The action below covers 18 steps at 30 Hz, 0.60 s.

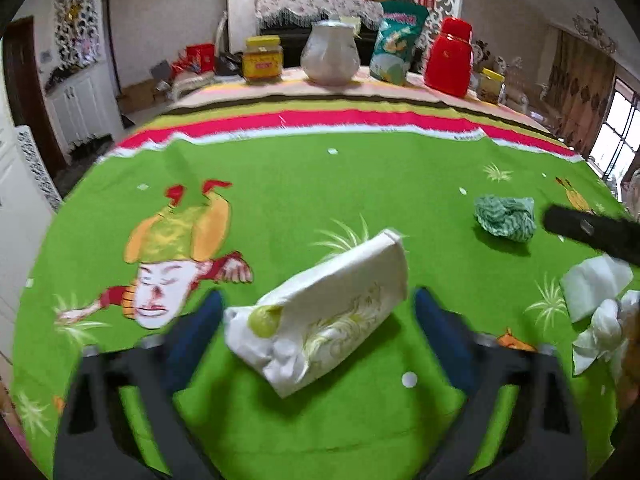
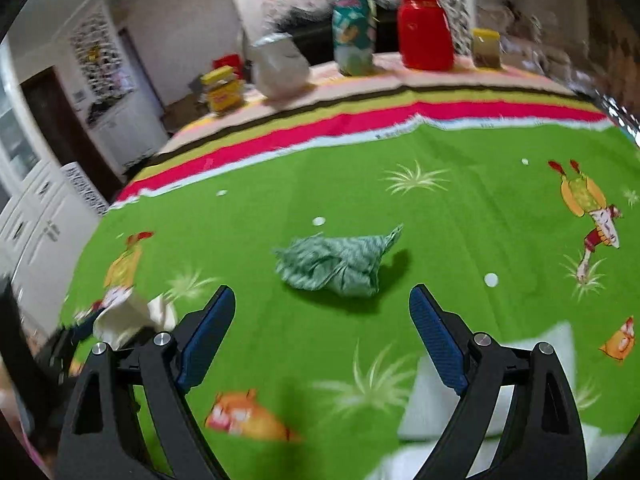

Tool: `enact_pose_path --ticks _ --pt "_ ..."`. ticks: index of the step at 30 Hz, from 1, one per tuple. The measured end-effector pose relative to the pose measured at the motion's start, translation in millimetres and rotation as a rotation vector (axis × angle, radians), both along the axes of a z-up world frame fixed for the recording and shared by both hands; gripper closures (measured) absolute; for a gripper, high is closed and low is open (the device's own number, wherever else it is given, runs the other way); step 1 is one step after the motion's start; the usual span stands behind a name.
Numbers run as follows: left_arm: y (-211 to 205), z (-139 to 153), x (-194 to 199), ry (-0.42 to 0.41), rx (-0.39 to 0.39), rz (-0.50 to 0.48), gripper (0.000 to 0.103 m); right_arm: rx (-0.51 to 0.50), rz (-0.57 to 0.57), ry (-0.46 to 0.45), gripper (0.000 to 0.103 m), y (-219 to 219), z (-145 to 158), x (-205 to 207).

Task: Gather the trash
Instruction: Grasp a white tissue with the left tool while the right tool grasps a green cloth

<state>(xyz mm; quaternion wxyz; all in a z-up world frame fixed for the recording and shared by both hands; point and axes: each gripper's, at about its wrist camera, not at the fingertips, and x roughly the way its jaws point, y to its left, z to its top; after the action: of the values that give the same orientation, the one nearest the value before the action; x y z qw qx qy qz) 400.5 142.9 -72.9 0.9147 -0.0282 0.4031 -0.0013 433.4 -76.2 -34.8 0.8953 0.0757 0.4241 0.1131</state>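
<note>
Two pieces of trash occupy the frame centres: a white paper bag (image 1: 324, 312) lies on its side between the fingers of the left gripper (image 1: 316, 320), whose jaws stand apart with no pad visibly pressing on it, and a crumpled green wrapper (image 2: 332, 264) lies just beyond the tips of the right gripper (image 2: 322, 308), whose jaws are spread wide and hold nothing. In the left wrist view the same wrapper sits at right of centre, and white tissues (image 1: 596, 312) lie at the right edge. All rest on a green cartoon-print tablecloth (image 1: 280, 184) with white dots and grass tufts, bordered at the top by a red, white and olive striped band (image 1: 320, 118). Along the far table edge, upper frame, stand a yellow-lidded jar (image 1: 262, 60), a white lidded pot (image 1: 330, 56), a green snack bag (image 1: 396, 46) and a red container (image 1: 450, 58). Behind them are white walls, a cloth-draped cabinet (image 1: 316, 8) at top centre, white cupboards (image 1: 80, 108) at left and a curtained window (image 1: 616, 128) at right.
</note>
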Motion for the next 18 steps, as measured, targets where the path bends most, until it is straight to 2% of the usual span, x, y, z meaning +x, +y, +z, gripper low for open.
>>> enact_pose_path --ticks 2,4,6,9,10,11,12,13,15,18 --pt "1 -4 0 0.014 -0.018 -0.013 0.039 -0.012 -0.012 0.016 0.018 5 -7 11" --pt "4 0 -7 -0.022 -0.025 -0.024 0.061 -0.040 -0.026 0.048 0.018 13 -17 22" --pt "3 4 -16 -0.049 0.010 -0.038 0.062 -0.060 -0.029 0.061 0.018 20 -23 32" --pt "7 4 -21 -0.048 -0.033 -0.051 0.062 -0.091 -0.043 0.082 0.020 26 -32 43" --pt "8 5 -22 -0.052 -0.031 -0.049 0.062 -0.099 -0.046 0.092 0.035 27 -36 45" --pt "10 6 -23 -0.055 -0.030 -0.049 0.062 -0.110 -0.052 0.102 0.041 27 -40 45" --pt "11 7 -24 -0.056 -0.033 -0.049 0.062 -0.129 -0.059 0.081 0.055 27 -38 42" --pt "13 8 -26 -0.056 -0.041 -0.047 0.062 -0.127 -0.051 0.078 0.063 27 -37 40" --pt "16 10 -28 -0.054 -0.052 -0.031 0.062 -0.085 -0.016 0.062 0.065 26 -29 28" --pt "19 18 -36 -0.063 -0.069 -0.012 0.062 -0.081 0.017 0.015 0.065 27 -14 6"
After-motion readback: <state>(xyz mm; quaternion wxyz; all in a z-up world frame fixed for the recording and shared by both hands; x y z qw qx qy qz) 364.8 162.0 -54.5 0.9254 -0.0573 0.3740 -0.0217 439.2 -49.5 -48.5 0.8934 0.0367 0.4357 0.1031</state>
